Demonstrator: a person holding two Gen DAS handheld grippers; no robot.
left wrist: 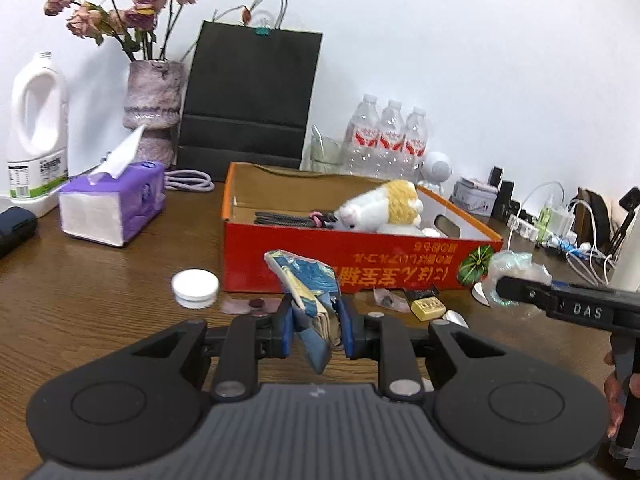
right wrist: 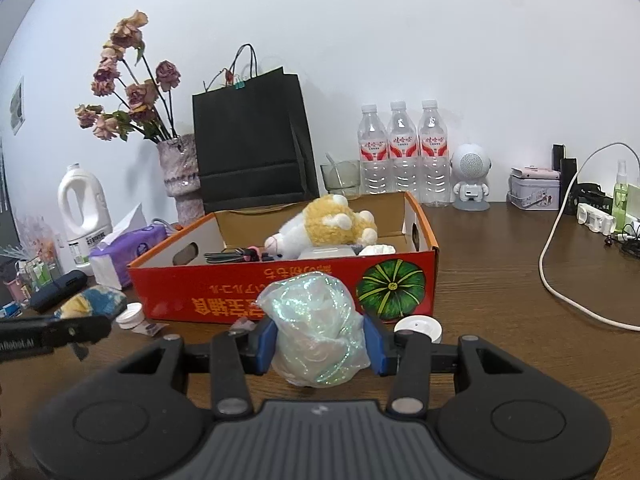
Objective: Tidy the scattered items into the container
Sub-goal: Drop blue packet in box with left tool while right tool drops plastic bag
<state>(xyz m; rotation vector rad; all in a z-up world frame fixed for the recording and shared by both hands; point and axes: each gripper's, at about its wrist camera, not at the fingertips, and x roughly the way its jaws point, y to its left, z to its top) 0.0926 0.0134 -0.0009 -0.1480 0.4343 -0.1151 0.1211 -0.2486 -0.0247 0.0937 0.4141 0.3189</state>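
Your left gripper [left wrist: 314, 330] clamps the blue-and-yellow folded cloth pouch [left wrist: 308, 284]. Your right gripper [right wrist: 320, 344] squeezes the iridescent crinkled plastic bag [right wrist: 316, 328]. At twelve o'clock sits the red cardboard box [right wrist: 240, 296] holding a white-and-yellow plush toy [right wrist: 328, 224]. Only the left view shows the small yellow block [left wrist: 428, 307] at one o'clock.

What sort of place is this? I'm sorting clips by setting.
Probably a lived-in home or dorm desk against a wall: a vase of dried roses, a tissue pack, bottled water and charger cables crowd the wooden table.
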